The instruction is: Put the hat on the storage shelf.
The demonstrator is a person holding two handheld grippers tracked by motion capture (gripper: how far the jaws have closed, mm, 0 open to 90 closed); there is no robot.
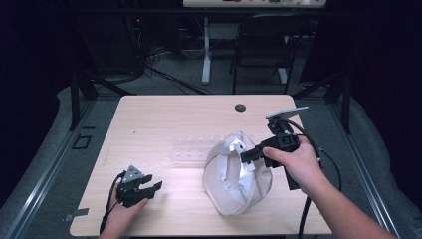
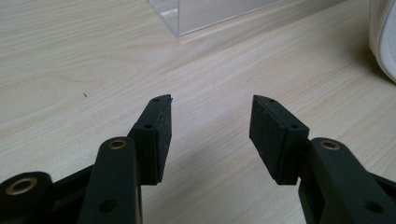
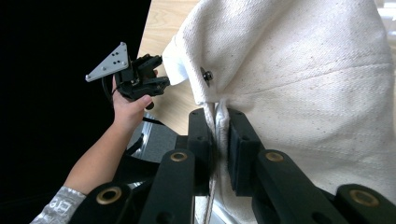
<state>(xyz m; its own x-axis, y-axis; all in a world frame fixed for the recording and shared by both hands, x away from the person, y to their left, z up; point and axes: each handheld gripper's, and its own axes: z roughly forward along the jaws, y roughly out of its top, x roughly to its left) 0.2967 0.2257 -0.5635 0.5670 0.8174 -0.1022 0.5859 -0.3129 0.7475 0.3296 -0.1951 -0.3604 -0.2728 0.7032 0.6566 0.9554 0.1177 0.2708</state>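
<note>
Two tools at work over the pale wooden counter (image 1: 149,119). Right tool (image 1: 247,157) clamped tight on a fold of the off-white canvas bag (image 1: 234,174), near a dark metal snap (image 3: 207,74); cloth pinched between both pads. Bag sits right of centre on the counter, just in front of a clear plastic box (image 1: 191,148). Left tool (image 1: 152,185) rests low at the near left, jaws wide, nothing between them, well apart from the bag.

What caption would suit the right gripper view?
Right claw pinching the white canvas bag, left claw waiting open beyond.
</note>
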